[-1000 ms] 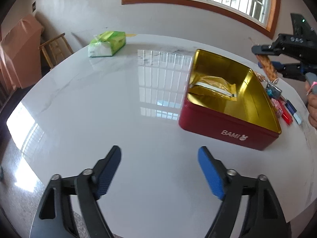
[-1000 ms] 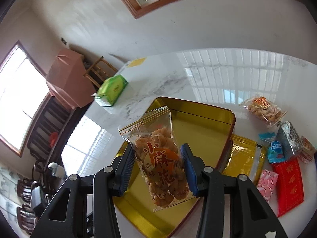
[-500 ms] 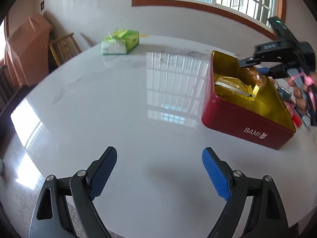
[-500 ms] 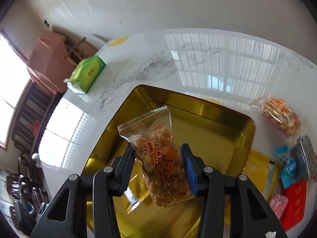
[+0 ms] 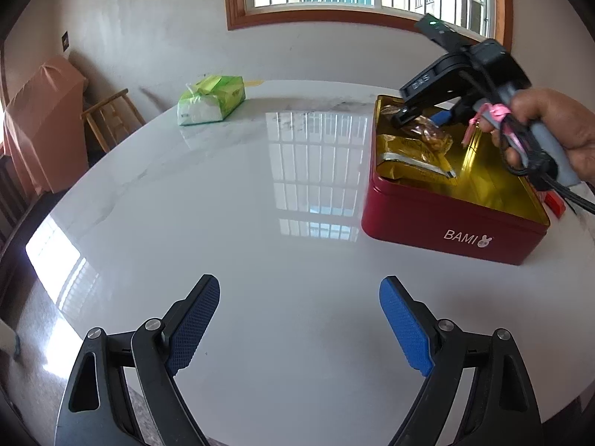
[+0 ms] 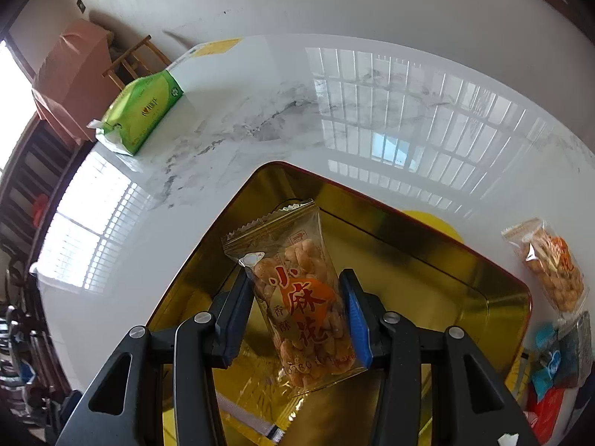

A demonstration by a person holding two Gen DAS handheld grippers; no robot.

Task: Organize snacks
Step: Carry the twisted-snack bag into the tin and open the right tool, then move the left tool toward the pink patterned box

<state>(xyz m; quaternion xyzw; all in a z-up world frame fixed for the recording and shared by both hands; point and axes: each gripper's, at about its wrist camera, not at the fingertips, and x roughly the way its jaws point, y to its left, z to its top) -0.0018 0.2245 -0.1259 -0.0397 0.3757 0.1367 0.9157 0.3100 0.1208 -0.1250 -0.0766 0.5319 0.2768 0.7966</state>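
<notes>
Clear snack packet (image 6: 303, 297) clamped in right gripper (image 6: 297, 319) jaws, now lower inside tin (image 6: 427, 260), left gripper (image 5: 299, 325) jaws wide, empty

Clear fried-twist snack packet (image 6: 303, 297) above red tin (image 6: 427, 256)

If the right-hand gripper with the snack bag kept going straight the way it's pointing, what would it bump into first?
Most likely the gold inside of the tin. The right gripper is shut on the snack packet and points down into the tin, so the packet's far end would probably touch first, though depth is hard to judge.
</notes>
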